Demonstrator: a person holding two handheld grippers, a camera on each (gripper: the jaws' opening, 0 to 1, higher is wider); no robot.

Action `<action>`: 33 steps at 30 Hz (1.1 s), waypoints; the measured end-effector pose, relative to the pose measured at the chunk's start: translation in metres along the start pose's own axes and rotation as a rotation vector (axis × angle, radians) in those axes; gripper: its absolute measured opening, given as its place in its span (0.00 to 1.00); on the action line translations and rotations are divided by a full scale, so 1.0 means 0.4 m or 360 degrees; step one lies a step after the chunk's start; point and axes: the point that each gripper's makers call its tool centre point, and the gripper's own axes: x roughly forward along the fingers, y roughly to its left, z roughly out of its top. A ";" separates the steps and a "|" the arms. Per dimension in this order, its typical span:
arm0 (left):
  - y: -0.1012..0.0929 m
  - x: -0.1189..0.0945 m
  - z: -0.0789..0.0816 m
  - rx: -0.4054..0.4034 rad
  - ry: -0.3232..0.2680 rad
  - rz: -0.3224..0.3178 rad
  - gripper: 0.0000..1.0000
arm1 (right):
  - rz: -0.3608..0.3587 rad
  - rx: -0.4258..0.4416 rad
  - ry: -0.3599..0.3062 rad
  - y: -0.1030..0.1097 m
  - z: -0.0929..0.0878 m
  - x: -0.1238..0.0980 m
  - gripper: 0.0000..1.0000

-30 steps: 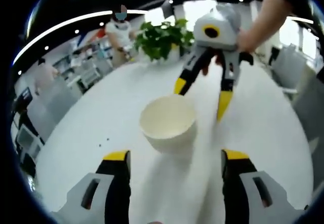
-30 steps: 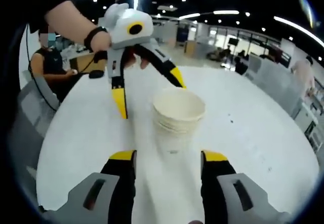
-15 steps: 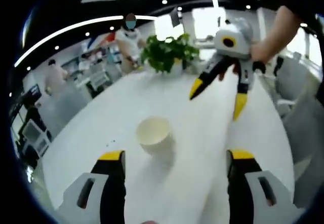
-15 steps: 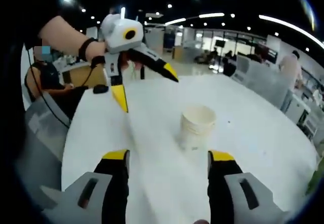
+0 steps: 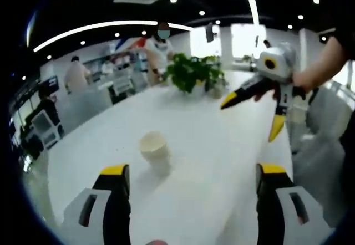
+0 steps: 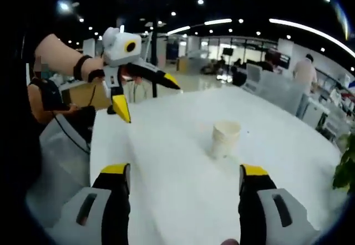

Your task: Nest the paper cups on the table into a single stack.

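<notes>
A stack of nested cream paper cups (image 5: 154, 149) (image 6: 225, 138) stands upright on the white table (image 5: 211, 145) (image 6: 166, 162), apart from both grippers. In the left gripper view my left gripper (image 5: 188, 175) is open above the near table, its yellow-tipped jaws wide apart with nothing between them. The right gripper (image 5: 252, 112) shows there at the upper right, held by a hand, also open and empty. In the right gripper view my right gripper (image 6: 183, 175) is open, and the left gripper (image 6: 145, 98) hangs open at the upper left.
A potted green plant (image 5: 193, 73) stands at the table's far end in the left gripper view; its leaves (image 6: 346, 170) edge the right gripper view. People stand and sit around the office. A seated person (image 6: 47, 103) is beside the table's left edge.
Both grippers have pulled back and up from the cup stack, which now looks smaller and farther away. The stack stays upright on the table.
</notes>
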 end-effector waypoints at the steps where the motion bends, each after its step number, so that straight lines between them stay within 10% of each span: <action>1: -0.013 -0.010 -0.011 -0.0011 0.0001 0.0005 0.94 | -0.0004 0.0011 -0.0010 0.008 -0.001 -0.006 0.80; 13: -0.062 -0.135 -0.080 -0.0081 -0.0009 0.0070 0.95 | -0.0106 0.0190 -0.0011 0.054 -0.081 -0.083 1.00; 33: -0.050 -0.240 -0.121 -0.0172 -0.0040 0.0138 0.99 | -0.0165 0.0102 -0.0052 0.038 -0.012 -0.105 1.00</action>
